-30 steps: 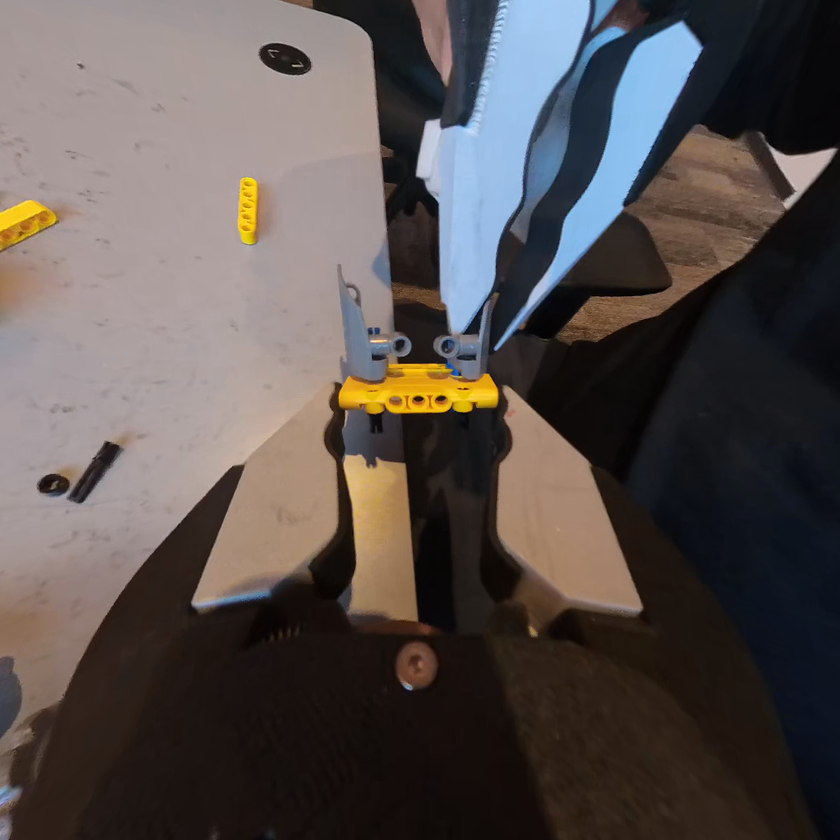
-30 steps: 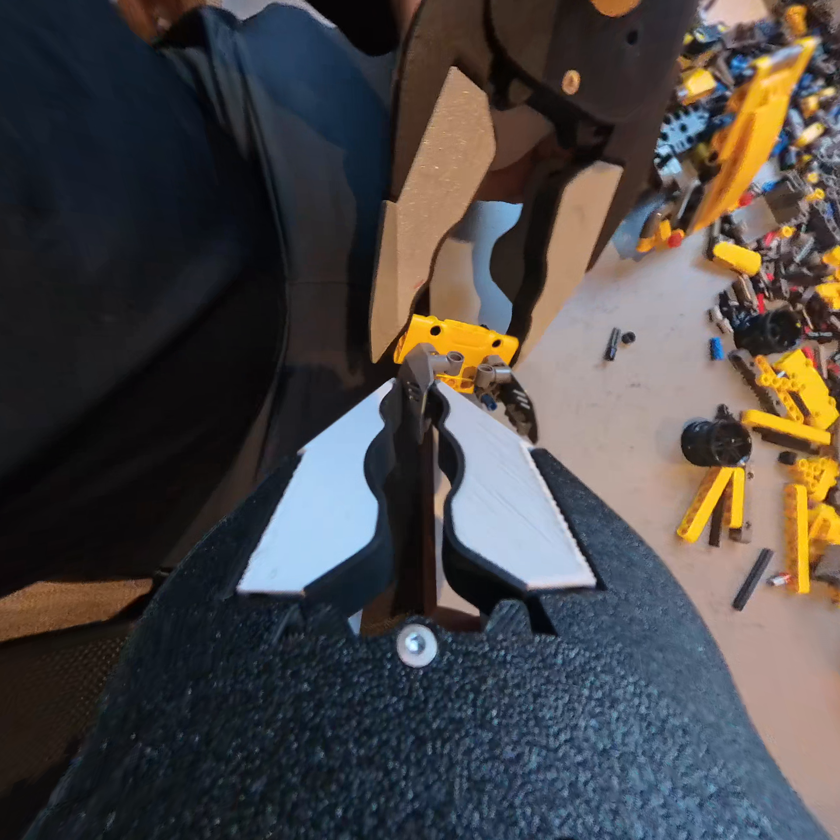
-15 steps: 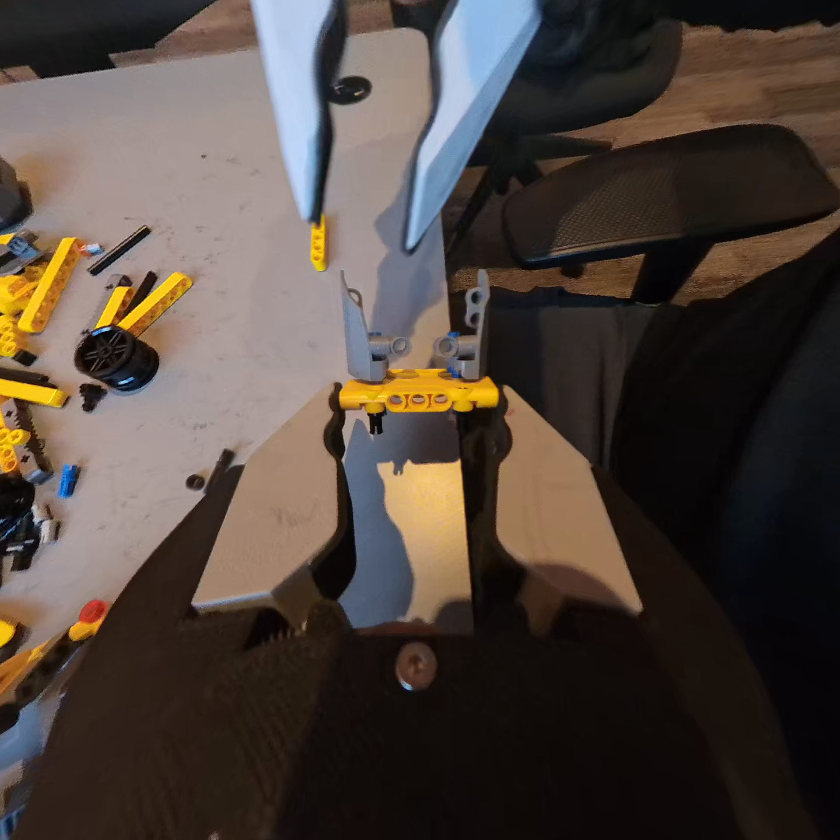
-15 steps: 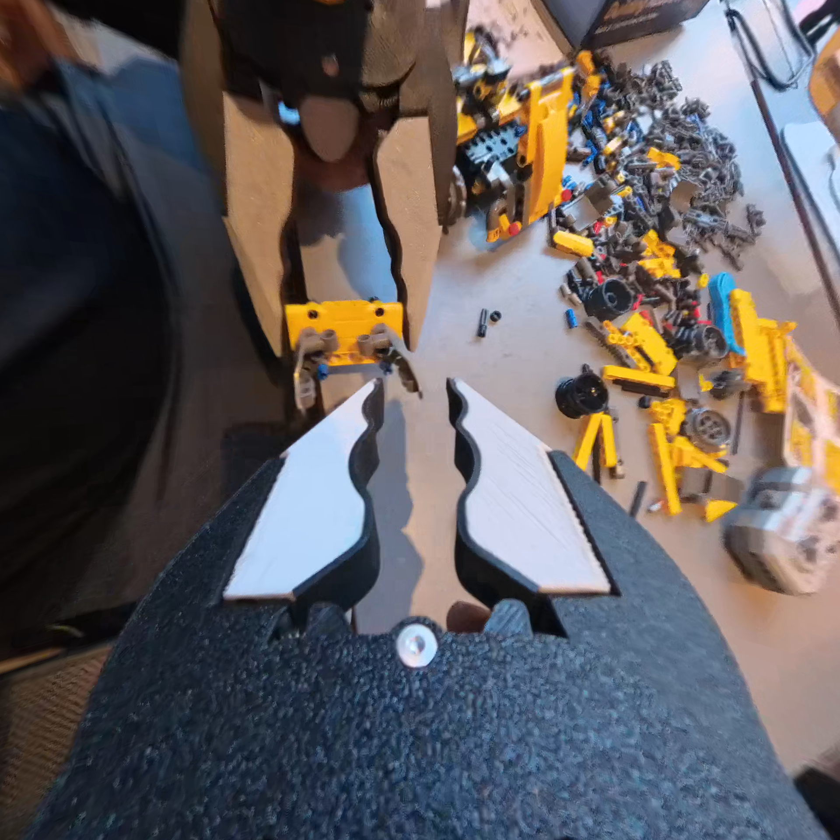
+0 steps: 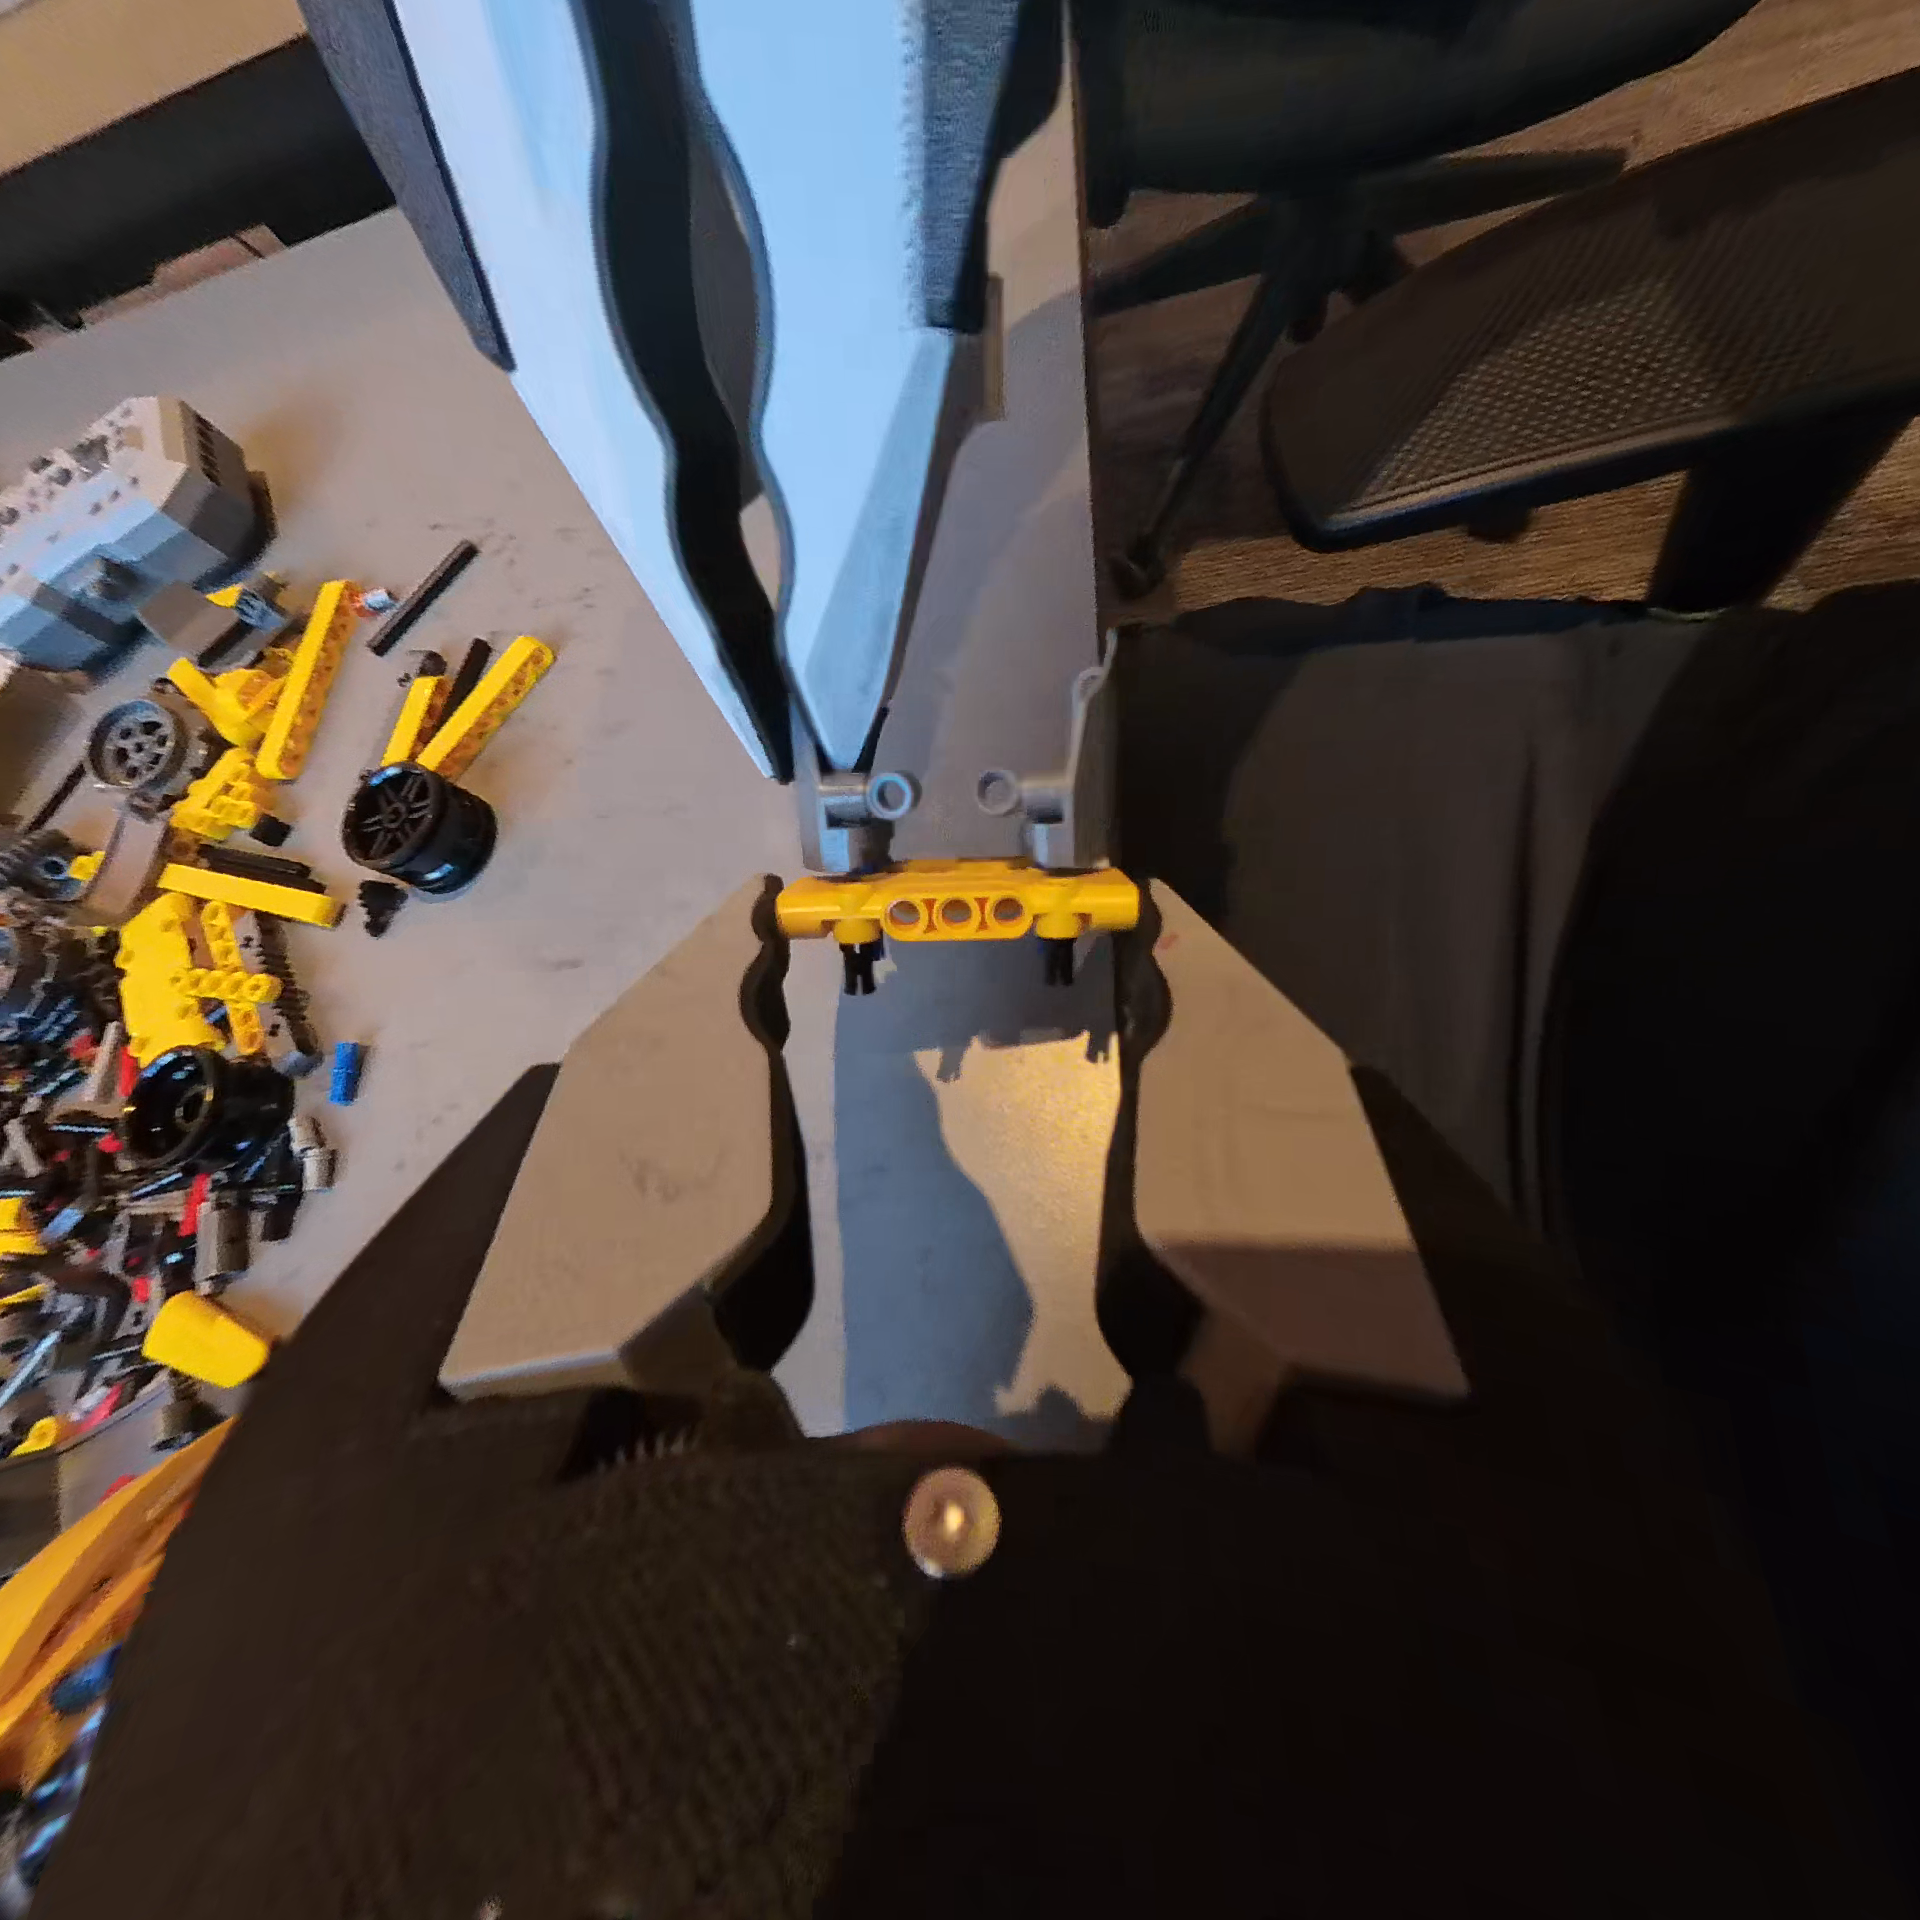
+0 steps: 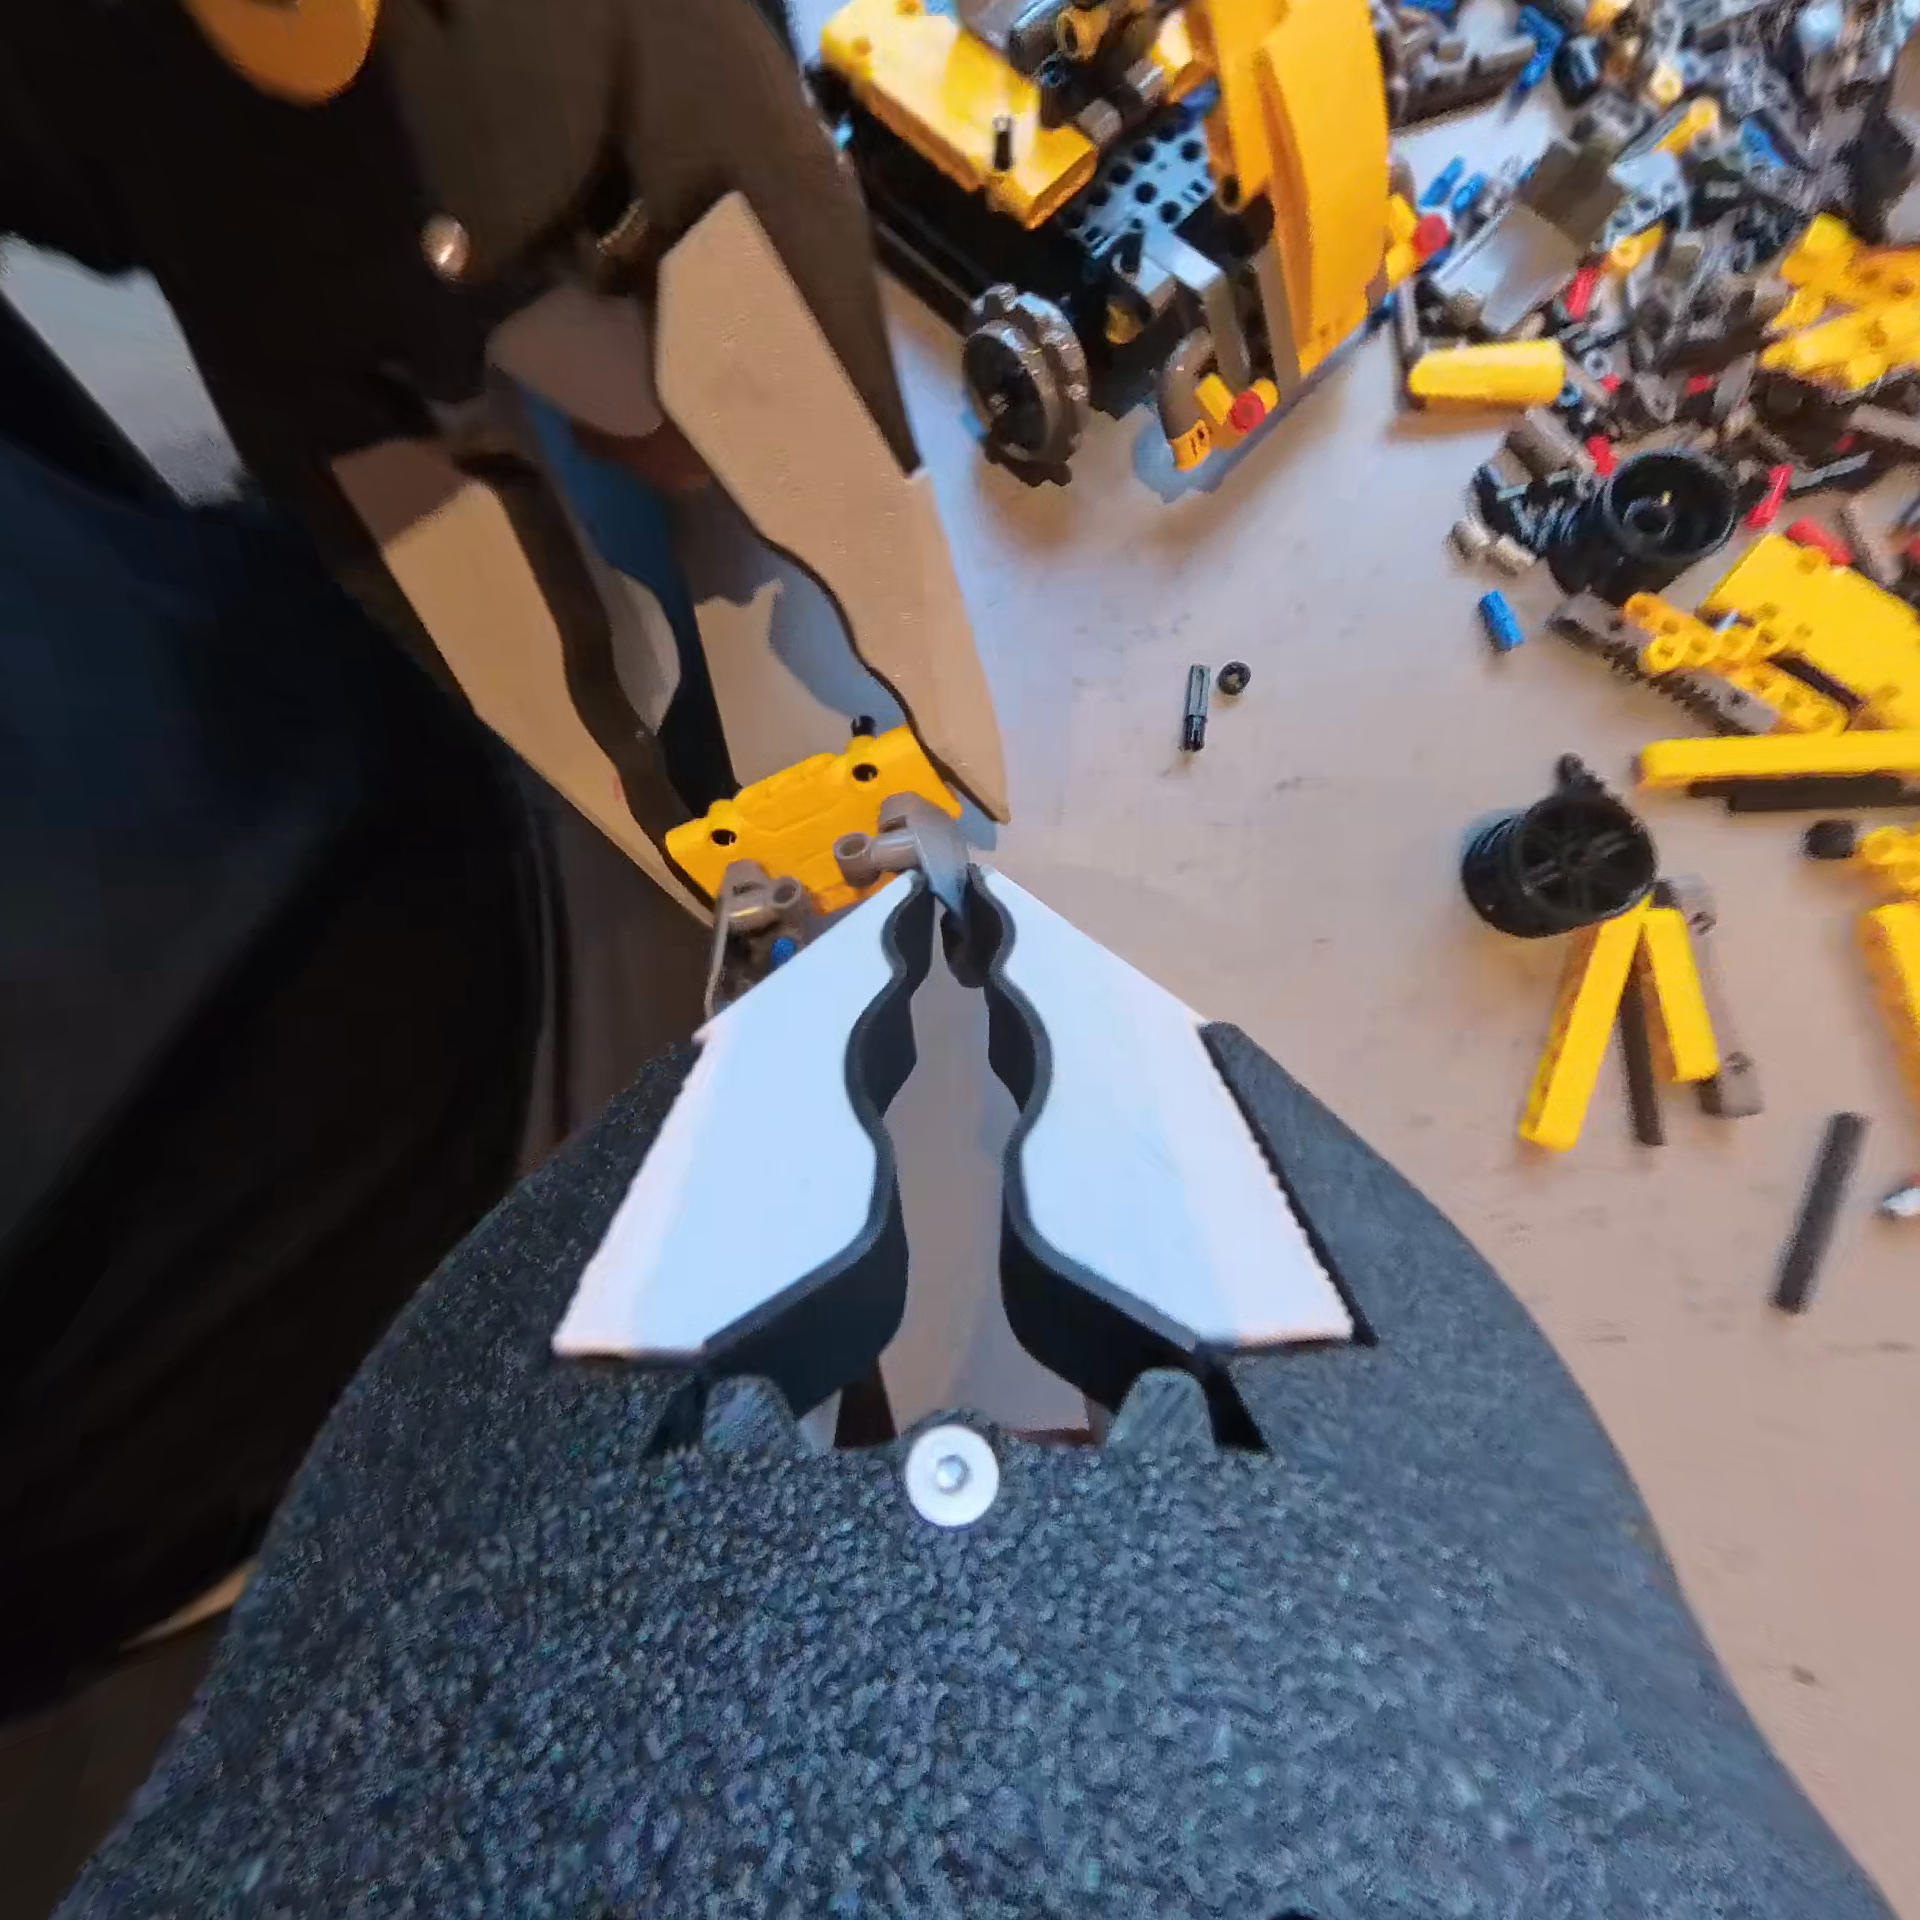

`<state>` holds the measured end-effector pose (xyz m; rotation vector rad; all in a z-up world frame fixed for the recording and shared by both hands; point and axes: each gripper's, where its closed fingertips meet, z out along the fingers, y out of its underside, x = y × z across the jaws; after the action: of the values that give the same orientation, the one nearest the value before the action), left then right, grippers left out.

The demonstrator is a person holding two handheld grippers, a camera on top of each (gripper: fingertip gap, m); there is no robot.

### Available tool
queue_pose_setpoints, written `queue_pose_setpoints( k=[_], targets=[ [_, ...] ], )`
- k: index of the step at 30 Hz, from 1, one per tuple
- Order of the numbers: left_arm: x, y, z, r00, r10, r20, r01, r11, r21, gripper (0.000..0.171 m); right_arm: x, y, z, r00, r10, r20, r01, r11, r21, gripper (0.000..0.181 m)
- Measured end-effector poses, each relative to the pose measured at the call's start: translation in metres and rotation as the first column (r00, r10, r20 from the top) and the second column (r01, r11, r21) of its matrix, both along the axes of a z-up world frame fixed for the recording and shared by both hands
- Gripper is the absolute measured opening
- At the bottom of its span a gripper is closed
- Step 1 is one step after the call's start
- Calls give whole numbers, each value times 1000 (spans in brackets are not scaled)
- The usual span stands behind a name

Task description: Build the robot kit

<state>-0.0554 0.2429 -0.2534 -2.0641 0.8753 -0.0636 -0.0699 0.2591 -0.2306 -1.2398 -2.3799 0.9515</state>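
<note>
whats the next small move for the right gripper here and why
Probably a gentle push or wiggle to test the fit. The left gripper clamps the yellow beam by its ends, and the right gripper is pinched on the grey lever piece mounted at one end. The second grey piece stands free.

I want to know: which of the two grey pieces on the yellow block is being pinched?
The left grey piece: the right gripper pinches it. The other stands free.
</note>
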Motion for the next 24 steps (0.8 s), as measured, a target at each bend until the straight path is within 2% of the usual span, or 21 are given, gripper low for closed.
queue_pose_setpoints(
  k=[4,7,11,13,16,18,21,23,24],
  targets=[
    [-3,2,2,998,16,-59,-15,1000,23,65,-1,0,-1,995,-70,74,82,980,-182,7],
    [-1,1,-1,998,6,-55,-5,1000,17,65,1,-1,-5,996,-59,70,71,980,-183,7],
    [3,1,-3,1000,-8,-25,8,1000,11,64,4,0,-4,1000,-11,-21,10,999,-48,5],
    [7,0,2,998,-25,51,25,1000,6,65,5,-1,2,990,61,-129,-51,995,83,3],
    [11,-3,9,989,-53,135,51,999,13,65,8,-3,13,946,183,-268,-97,948,304,2],
    [12,-2,8,992,-56,109,54,998,20,65,9,-4,16,931,219,-293,-103,925,365,2],
    [8,3,8,999,-20,47,18,999,42,65,6,4,15,963,110,-248,-41,963,267,4],
    [-4,5,5,999,25,-41,-23,999,44,65,3,17,20,975,-21,-223,62,982,177,17],
    [-7,6,4,997,36,-66,-32,998,52,65,6,18,22,978,-65,-198,89,989,114,18]
  ],
)
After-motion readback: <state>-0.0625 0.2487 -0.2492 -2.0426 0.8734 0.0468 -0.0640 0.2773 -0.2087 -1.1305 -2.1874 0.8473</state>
